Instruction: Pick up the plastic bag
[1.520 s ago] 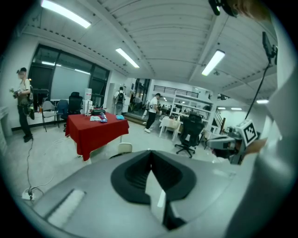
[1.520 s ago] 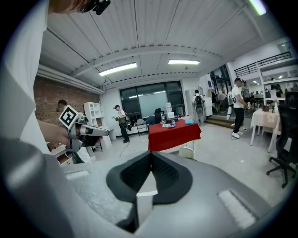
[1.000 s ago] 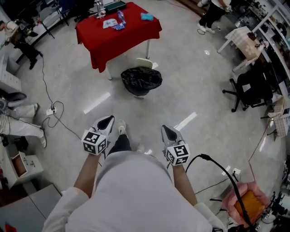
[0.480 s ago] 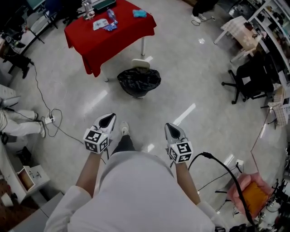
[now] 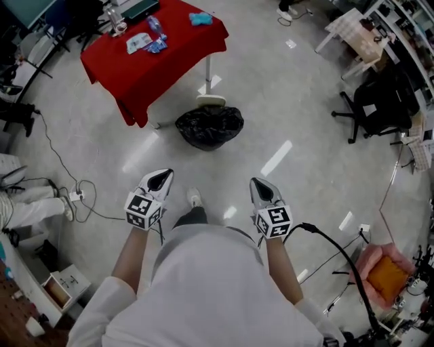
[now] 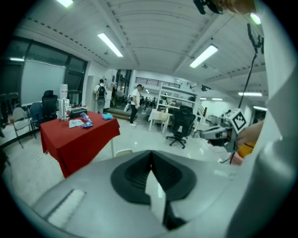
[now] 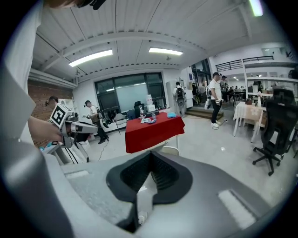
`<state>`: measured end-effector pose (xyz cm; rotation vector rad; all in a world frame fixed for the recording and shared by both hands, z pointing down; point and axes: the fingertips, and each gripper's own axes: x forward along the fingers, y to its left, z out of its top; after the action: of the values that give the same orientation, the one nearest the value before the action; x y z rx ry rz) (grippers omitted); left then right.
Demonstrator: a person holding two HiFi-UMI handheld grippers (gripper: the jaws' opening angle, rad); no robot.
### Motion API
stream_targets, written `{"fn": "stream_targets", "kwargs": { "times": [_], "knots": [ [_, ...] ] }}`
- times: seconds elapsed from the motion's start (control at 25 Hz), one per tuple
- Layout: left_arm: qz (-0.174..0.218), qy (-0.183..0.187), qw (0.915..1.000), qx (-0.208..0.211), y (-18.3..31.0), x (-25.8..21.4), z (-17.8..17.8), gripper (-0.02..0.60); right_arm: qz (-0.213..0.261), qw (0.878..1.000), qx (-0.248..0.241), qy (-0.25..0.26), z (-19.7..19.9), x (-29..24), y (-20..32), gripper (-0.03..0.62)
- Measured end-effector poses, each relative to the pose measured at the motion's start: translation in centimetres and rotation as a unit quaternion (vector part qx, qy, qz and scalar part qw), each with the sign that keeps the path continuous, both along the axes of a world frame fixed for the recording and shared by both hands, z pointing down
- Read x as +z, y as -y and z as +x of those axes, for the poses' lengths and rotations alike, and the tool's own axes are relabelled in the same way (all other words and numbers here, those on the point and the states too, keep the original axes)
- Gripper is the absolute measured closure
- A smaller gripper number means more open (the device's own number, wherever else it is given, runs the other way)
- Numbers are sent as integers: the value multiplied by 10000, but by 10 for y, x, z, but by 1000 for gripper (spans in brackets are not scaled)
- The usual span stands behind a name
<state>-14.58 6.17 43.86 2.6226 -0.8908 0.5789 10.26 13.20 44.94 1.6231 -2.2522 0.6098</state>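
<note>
A black plastic bag (image 5: 209, 127) sits bunched on the floor beside a red-clothed table (image 5: 156, 61), with a white disc (image 5: 211, 100) just behind it. Small plastic packets (image 5: 142, 43) and a blue item (image 5: 200, 18) lie on the table. My left gripper (image 5: 161, 179) and right gripper (image 5: 260, 189) are held side by side at waist height, well short of the bag, both shut and empty. In the left gripper view the shut jaws point toward the red table (image 6: 79, 137); the bag is hidden behind the gripper's body. The right gripper view also shows the table (image 7: 153, 130).
A black office chair (image 5: 376, 108) stands at the right, with a white table (image 5: 352, 34) beyond it. Cables and a power strip (image 5: 74, 196) lie on the floor at the left, near a seated person's legs (image 5: 27, 207). A black cable (image 5: 339, 251) runs past my right arm.
The red table has slid left in the head view and the bag sits slightly lower, as the person walks. Both grippers keep their place and stay shut.
</note>
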Motion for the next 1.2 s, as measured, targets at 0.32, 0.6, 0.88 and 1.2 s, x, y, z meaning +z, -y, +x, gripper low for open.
{"fn": "stream_targets", "kwargs": {
  "times": [0.32, 0.6, 0.88, 1.2],
  "knots": [
    [-54, 132, 9992, 363, 61, 15, -28, 578, -98, 9995, 186, -225, -30, 5, 53, 592],
    [-260, -10, 9992, 303, 85, 28, -26, 578, -268, 9985, 395, -258, -25, 12, 71, 592],
    [-360, 80, 9993, 84, 110, 39, -11, 578, -389, 9989, 276, -43, -7, 29, 109, 592],
    [-482, 211, 9982, -289, 151, 41, 25, 578, -450, 9987, -229, -19, 30, 39, 174, 592]
  ]
}}
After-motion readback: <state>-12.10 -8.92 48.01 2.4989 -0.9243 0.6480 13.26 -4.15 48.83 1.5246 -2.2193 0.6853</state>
